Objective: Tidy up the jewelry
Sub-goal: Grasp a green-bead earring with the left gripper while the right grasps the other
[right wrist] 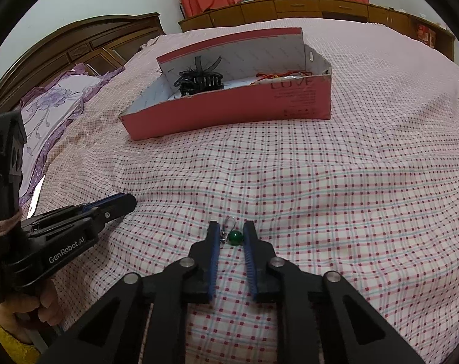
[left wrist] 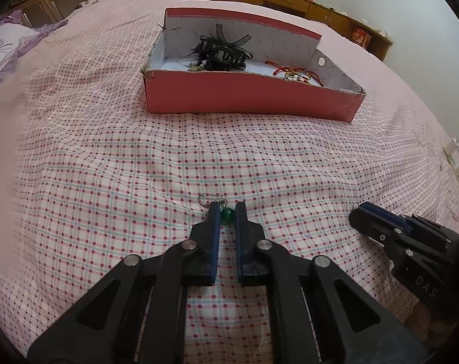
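"GenRobot.AI" is printed in white on the side of the left gripper (right wrist: pixel 120 204), "DAS" shows on the right gripper (left wrist: pixel 358 215), and the red box (right wrist: pixel 229 112) has a faint "LOVE" on its front wall.

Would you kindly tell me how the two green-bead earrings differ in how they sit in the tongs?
The left earring is pinched, its bead filling the gap of the left tongs; the right earring lies loose in the wider right tongs, bead against one pad. The left earring's hook pokes out sideways; the right earring's stays between the tips. Both: green bead, silver hook.
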A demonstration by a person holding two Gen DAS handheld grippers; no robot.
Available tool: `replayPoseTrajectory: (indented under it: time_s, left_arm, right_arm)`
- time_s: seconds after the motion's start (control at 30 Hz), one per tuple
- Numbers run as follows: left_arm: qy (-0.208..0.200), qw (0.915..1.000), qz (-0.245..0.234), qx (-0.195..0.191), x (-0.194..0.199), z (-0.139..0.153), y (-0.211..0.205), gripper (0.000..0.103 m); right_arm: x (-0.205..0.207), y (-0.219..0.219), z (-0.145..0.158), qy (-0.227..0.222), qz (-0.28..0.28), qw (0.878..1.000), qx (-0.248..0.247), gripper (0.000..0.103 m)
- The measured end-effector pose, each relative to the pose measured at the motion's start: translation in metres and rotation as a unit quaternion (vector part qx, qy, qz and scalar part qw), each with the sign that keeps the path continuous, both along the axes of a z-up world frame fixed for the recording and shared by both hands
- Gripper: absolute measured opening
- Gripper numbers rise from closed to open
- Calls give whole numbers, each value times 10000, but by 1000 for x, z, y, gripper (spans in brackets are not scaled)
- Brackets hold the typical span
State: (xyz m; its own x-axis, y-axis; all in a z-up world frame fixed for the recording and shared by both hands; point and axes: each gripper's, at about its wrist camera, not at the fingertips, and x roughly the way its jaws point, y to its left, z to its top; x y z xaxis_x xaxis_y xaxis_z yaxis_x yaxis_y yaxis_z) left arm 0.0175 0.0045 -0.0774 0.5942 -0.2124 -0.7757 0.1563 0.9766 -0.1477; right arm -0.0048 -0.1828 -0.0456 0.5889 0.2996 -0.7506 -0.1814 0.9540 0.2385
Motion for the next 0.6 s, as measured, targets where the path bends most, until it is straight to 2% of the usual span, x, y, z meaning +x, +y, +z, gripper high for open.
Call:
replayPoseTrajectory:
  time_s: [0.23, 0.6]
  left_arm:
    - [-189, 9998, 22, -23, -9, 7, 0, 0]
    - [-770, 9968, 15, -201, -13, 27, 0, 0]
  right_arm:
    - [-6, -5, 2, -98, -3, 9999, 102, 17]
    - [-5, -6, 17, -569, -2, 9983, -125, 17]
